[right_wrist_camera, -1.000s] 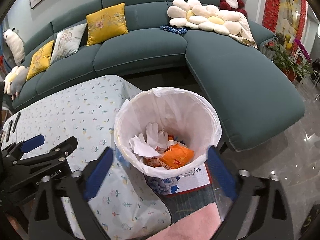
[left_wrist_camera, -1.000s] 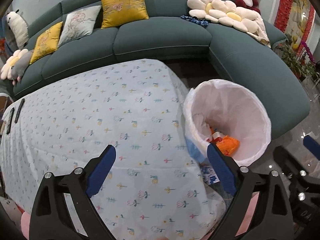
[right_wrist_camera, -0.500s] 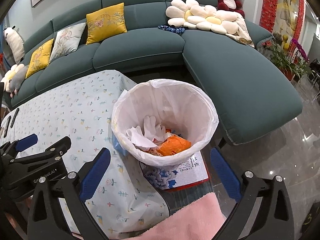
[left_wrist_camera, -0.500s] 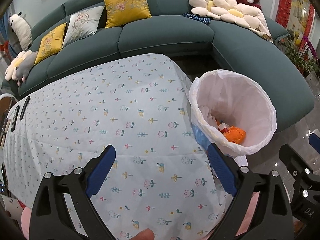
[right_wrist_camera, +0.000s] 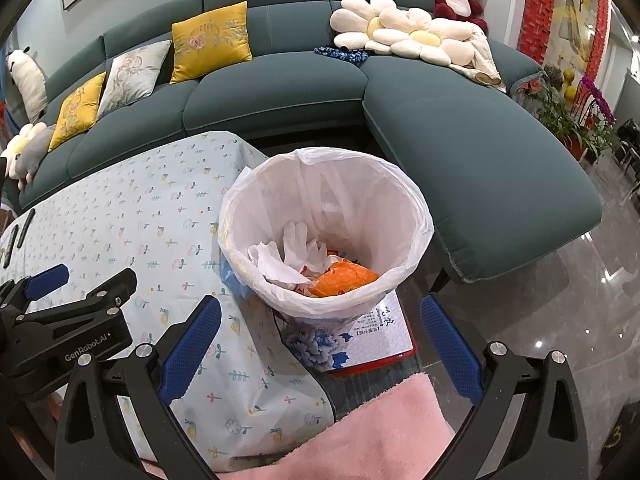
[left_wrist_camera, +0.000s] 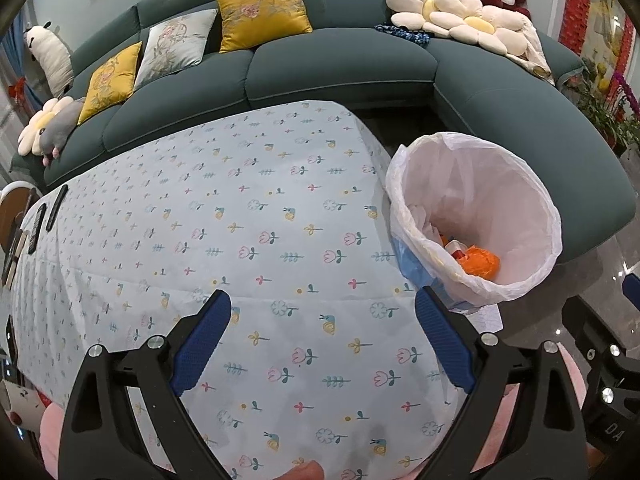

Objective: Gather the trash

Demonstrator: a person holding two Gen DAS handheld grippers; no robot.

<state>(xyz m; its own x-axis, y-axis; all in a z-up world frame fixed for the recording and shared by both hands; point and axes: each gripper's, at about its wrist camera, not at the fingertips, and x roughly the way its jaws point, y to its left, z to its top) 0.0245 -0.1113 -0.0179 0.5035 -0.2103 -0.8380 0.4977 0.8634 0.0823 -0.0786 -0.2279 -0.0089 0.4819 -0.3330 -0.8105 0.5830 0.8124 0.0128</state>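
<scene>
Both tongs stand wide apart with nothing between them: the left gripper (left_wrist_camera: 322,332) hangs over the pale flower-print tablecloth (left_wrist_camera: 240,240), the right gripper (right_wrist_camera: 320,336) over the near rim of the round bin lined with a white plastic bag (right_wrist_camera: 404,216). The bin stands on the floor just beside the table's corner. Inside lie a crumpled orange wrapper (right_wrist_camera: 344,278) and white crumpled tissues (right_wrist_camera: 296,252). Under the bin sits a blue-and-white printed flat box (right_wrist_camera: 372,336). Behind curves a dark green sofa (right_wrist_camera: 280,88) with yellow cushions (right_wrist_camera: 210,40).
</scene>
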